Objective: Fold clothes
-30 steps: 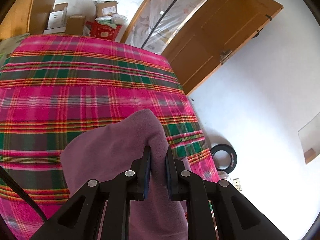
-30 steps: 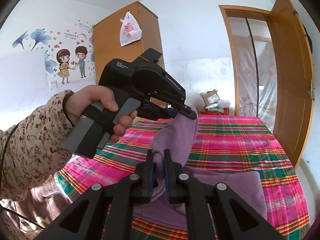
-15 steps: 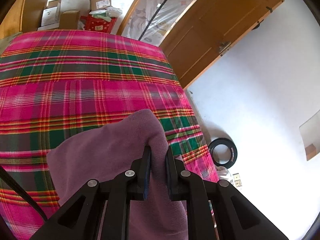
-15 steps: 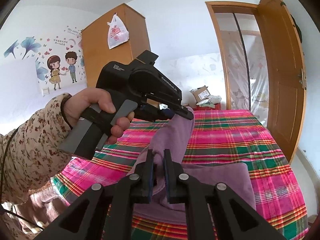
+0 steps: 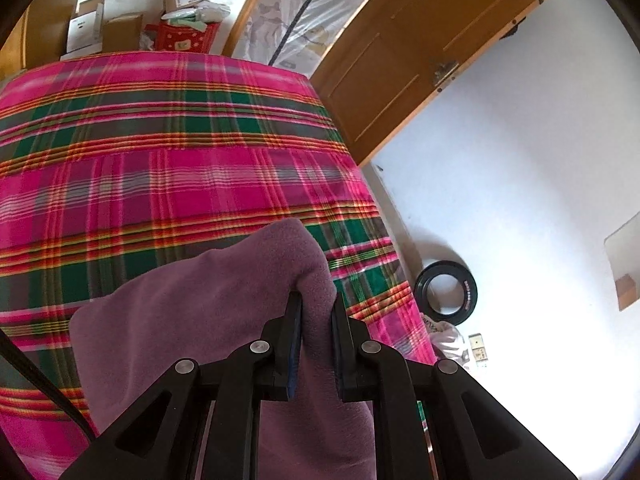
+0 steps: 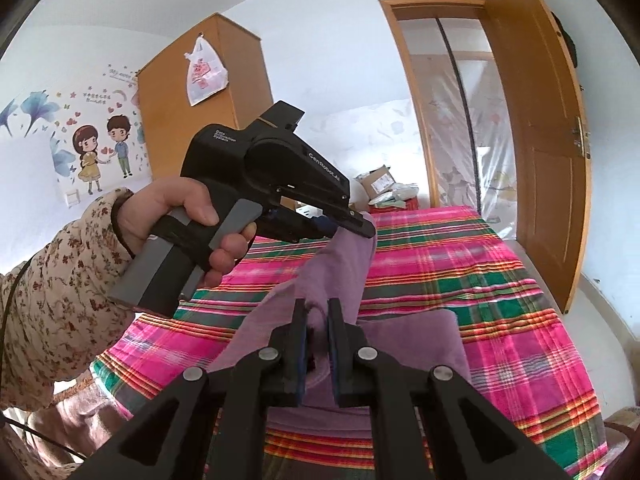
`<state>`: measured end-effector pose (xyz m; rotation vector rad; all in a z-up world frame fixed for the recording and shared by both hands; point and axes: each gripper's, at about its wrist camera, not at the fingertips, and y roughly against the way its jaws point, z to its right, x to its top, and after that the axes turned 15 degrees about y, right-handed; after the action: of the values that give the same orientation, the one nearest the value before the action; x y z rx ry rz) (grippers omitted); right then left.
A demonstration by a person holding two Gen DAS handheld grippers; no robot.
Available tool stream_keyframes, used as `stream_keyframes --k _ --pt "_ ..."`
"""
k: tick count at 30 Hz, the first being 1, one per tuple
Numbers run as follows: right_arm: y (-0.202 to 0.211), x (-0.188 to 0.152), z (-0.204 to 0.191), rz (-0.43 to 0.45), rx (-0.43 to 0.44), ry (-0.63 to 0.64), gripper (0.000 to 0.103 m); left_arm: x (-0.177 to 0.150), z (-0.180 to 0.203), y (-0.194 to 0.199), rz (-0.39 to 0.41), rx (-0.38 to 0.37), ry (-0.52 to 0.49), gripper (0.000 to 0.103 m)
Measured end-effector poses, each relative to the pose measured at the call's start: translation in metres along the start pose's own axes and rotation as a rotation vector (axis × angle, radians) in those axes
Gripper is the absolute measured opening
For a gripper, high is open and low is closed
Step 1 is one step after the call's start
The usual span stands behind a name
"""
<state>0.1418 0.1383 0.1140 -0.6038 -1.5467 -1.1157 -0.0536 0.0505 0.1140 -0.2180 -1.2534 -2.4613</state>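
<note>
A mauve fleece garment (image 5: 208, 312) hangs over the pink and green plaid bed cover (image 5: 160, 168). My left gripper (image 5: 316, 304) is shut on a bunched edge of it and holds it above the bed. In the right wrist view the garment (image 6: 344, 272) rises from the bed to the left gripper (image 6: 360, 226), held by a hand in a floral sleeve. My right gripper (image 6: 318, 312) is shut on another edge of the garment, just below the left one. The garment's lower part (image 6: 416, 336) lies flat on the bed.
Cardboard boxes and a red box (image 5: 180, 32) stand beyond the bed's far end. A wooden door (image 6: 536, 128) stands open on the right. A black tyre-like ring (image 5: 446, 288) lies on the floor beside the bed. A wooden wardrobe (image 6: 204, 96) stands behind.
Both grippers keep their hold on the garment. The left gripper has lifted slightly and drawn the cloth back, so more of the plaid bed shows beyond it.
</note>
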Motion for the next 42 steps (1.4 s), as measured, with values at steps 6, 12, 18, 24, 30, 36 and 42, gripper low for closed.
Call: stream_keyframes --k 6,12,18,24,30,36,42 --pt "-0.001 -0.006 0.012 -0.014 -0.016 -0.022 0.009 0.001 0.006 -0.017 -0.021 0.015 0.003 0.014" --pt "0.0 -0.009 0.022 -0.016 -0.029 -0.034 0.009 0.001 0.014 -0.028 -0.032 0.019 -0.004 0.014" --pt "-0.003 -0.017 0.031 -0.039 -0.046 -0.05 0.009 0.004 0.016 -0.042 -0.051 0.028 0.002 0.014" --pt "-0.005 -0.021 0.038 -0.057 -0.078 -0.055 0.009 0.005 0.016 -0.055 -0.074 0.024 0.02 0.014" --pt "-0.01 -0.028 0.042 -0.087 -0.09 -0.069 0.009 0.005 0.012 -0.071 -0.104 0.03 0.04 0.014" --pt "-0.014 -0.034 0.044 -0.116 -0.101 -0.079 0.009 0.004 0.007 -0.082 -0.127 0.03 0.051 0.014" --pt "-0.016 -0.039 0.047 -0.14 -0.115 -0.089 0.009 0.003 0.008 -0.088 -0.133 0.034 0.035 0.015"
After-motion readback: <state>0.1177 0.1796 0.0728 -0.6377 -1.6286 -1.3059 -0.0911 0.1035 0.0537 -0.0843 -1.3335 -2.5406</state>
